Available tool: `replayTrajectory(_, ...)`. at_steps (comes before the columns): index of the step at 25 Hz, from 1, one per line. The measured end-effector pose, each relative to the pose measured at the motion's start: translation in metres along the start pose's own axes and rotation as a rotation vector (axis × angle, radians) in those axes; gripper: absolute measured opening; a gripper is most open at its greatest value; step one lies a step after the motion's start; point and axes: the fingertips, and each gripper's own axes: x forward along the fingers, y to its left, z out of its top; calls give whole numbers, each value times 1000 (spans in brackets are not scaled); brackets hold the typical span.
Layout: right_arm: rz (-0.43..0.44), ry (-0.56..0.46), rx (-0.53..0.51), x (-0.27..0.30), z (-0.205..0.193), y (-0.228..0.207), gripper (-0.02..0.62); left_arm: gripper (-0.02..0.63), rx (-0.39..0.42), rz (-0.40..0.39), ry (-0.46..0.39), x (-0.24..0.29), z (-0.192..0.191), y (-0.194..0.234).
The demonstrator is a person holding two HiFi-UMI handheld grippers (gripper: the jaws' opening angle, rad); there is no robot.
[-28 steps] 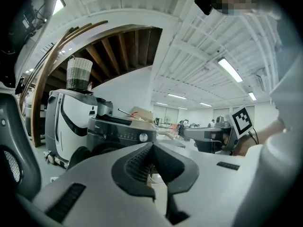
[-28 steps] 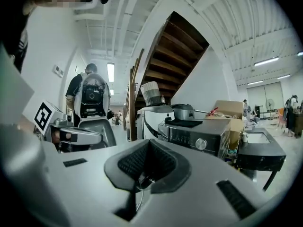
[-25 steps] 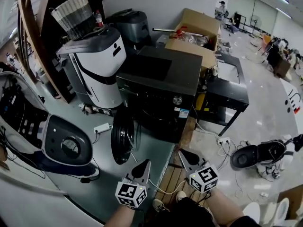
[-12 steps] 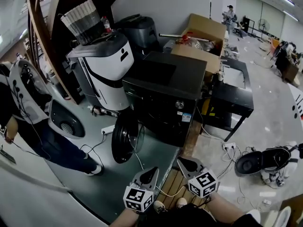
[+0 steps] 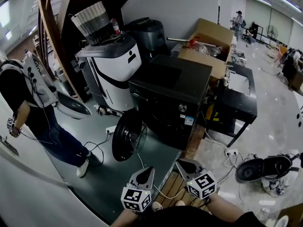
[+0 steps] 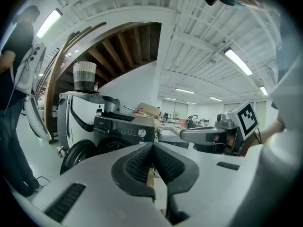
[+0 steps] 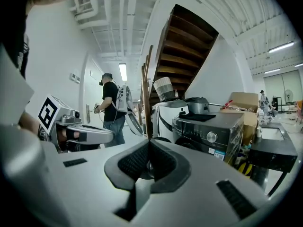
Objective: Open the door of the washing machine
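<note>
The black washing machine [image 5: 170,96] stands in the middle of the head view, and its round door [image 5: 124,137] hangs swung open to the left. My left gripper [image 5: 145,173] and right gripper [image 5: 182,164] hover near the bottom edge, well short of the machine, both shut with nothing between the jaws. From the left gripper view the washing machine [image 6: 125,126] and its open door [image 6: 78,154] lie ahead, and the right gripper [image 6: 201,135] shows at the right. The right gripper view has the washing machine [image 7: 210,134] at the right and the left gripper [image 7: 94,135] at the left.
A white and grey appliance [image 5: 113,72] stands left of the machine with a basket [image 5: 92,18] on top. Cardboard boxes [image 5: 210,46] sit behind, a black table [image 5: 234,98] to the right. A person [image 5: 33,108] stands at the left. Cables [image 5: 142,167] trail over the floor.
The view has shifted so the machine sits more to the right. A person now stands in full view at the left. Both grippers stay low in the frame, still shut.
</note>
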Motion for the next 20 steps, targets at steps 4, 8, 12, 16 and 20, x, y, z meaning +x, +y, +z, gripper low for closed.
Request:
replayTrajectory(4, -3, 6, 10, -5, -6, -3, 17, 17, -15, 18, -4, 1, -4, -1)
replayTrajectory(8, -7, 15, 22, -10, -12, -7, 17, 17, -22, 21, 1, 5, -7, -4)
replayTrajectory(12, -12, 15, 35, -11, -14, -10, 17, 17, -21, 20, 4, 8, -6, -6)
replayTrajectory(16, -12, 19, 49, -12, -15, -12, 17, 17, -29, 20, 8, 9, -6, -6)
replayTrajectory(20, -11, 19, 52, -10, -15, -13, 17, 17, -27, 25, 9, 10, -6, -3)
